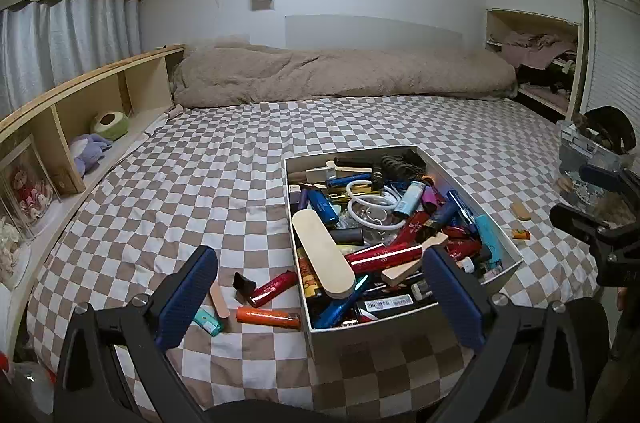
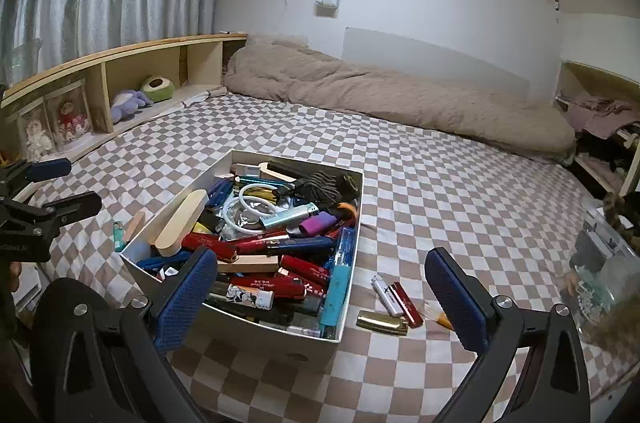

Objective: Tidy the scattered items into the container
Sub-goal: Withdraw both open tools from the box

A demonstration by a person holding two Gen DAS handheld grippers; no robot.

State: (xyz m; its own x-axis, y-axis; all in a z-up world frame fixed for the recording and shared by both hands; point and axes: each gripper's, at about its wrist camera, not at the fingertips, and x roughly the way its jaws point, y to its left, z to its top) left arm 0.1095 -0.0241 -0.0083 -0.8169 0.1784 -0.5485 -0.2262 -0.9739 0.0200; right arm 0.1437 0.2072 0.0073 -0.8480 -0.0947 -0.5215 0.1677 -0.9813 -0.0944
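Both tools, left (image 1: 320,297) and right (image 2: 320,297), hang spread wide and empty above the checkered bed (image 1: 180,191). Between them sits the white rectangular box (image 2: 248,329), heaped with glossy lighters and tubes. An orange lighter (image 1: 268,317) lies left of it, a gold lighter (image 2: 382,322) right. Beyond, a rumpled tan blanket (image 1: 340,75).

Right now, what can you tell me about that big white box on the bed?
The white rectangular cardboard-looking box sits flat on the brown-and-white checkered bedspread, open on top with no lid in sight. It has straight low walls and is piled nearly to the rim with lighters, red tubes, wooden sticks, white rings and a black hair clip. Neither gripper touches it; a few small items lie on the bedspread beside it.
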